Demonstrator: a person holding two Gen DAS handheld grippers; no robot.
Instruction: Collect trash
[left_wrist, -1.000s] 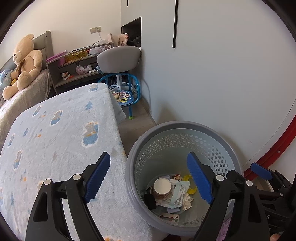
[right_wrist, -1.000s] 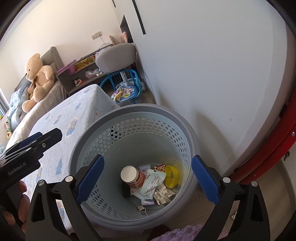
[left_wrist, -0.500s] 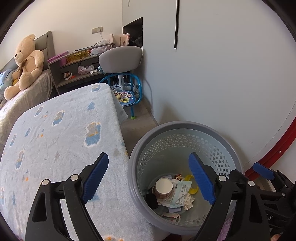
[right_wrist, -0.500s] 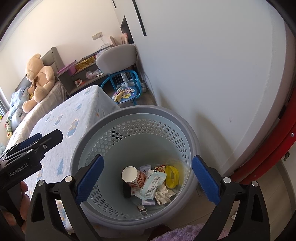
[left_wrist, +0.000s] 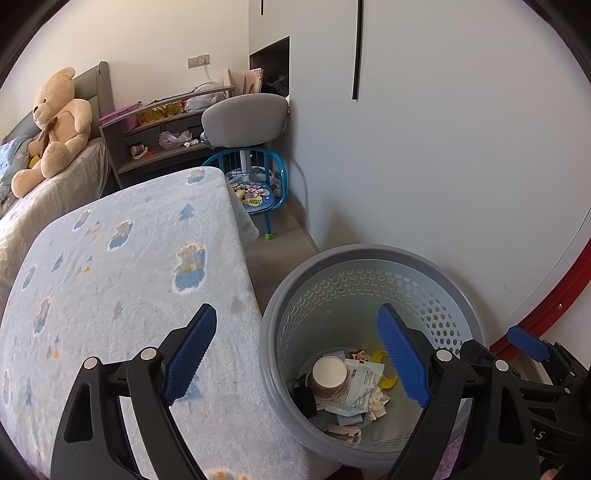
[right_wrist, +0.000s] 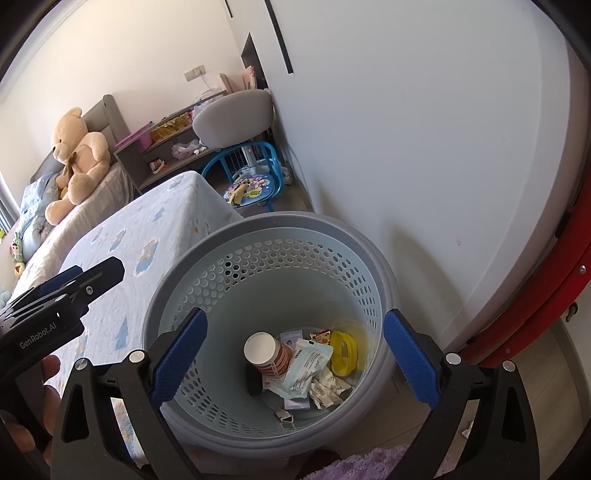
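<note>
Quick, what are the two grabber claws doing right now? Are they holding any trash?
Left gripper: open, holding nothing.
Right gripper: open, holding nothing, above the round grey plastic basket.

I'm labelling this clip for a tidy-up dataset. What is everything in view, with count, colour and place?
Perforated plastic waste basket: one, grey-blue, on the floor by the white wall.
Paper cup: one, white with red-brown pattern, on its side in the basket.
Yellow plastic ring: one, in the basket beside the wrappers.
Paper wrappers: several, white and pale, on the basket's bottom.
Fleece blanket: one, pale blue with bear print, left of the basket.
Teddy bear: one, tan, on the far bed.
Child's chair: one, blue, by the wall.
Left tongs: black with blue pads, open, empty.
Right tongs: same, open above the basket.
</note>
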